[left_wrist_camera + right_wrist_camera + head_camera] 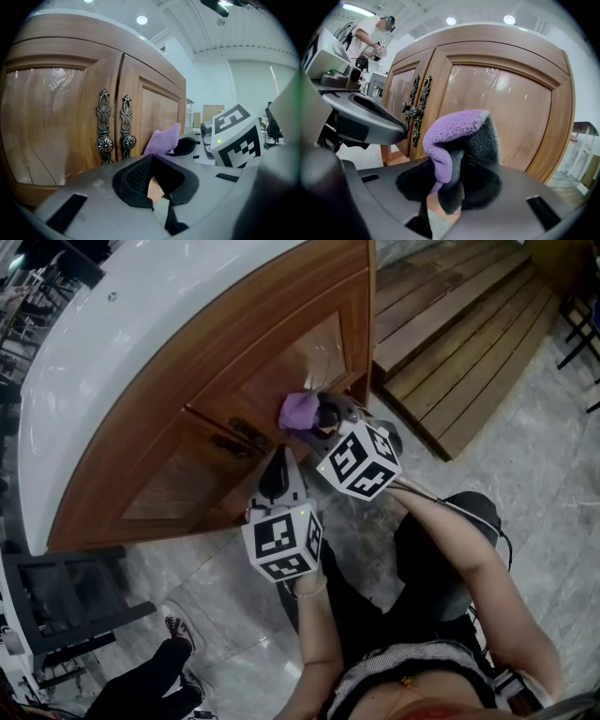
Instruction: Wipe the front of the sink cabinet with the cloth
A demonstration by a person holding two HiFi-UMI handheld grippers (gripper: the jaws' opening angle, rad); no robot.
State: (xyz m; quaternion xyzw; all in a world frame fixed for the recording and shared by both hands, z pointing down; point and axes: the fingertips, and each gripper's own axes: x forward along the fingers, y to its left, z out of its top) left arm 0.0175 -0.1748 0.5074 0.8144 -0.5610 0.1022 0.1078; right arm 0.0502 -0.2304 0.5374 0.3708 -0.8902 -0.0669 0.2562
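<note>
The sink cabinet [234, 418] has glossy brown wooden doors under a white curved counter [141, 324]. My right gripper [323, 418] is shut on a folded purple cloth [299, 411], which is held close to the right door panel [506, 117]; I cannot tell whether it touches the wood. In the right gripper view the cloth [457, 133] sticks up from the jaws of the right gripper [459, 161]. My left gripper [278, 468] hangs just below, near the ornate door handles [115, 126]. The left gripper [151, 161] is shut and holds nothing.
A raised wooden deck [459, 334] borders the cabinet on the right. A dark metal chair [66, 601] stands at the lower left, with another person's shoe [180, 632] beside it. The floor is grey marble tile [534, 465]. A person [370, 33] stands far behind.
</note>
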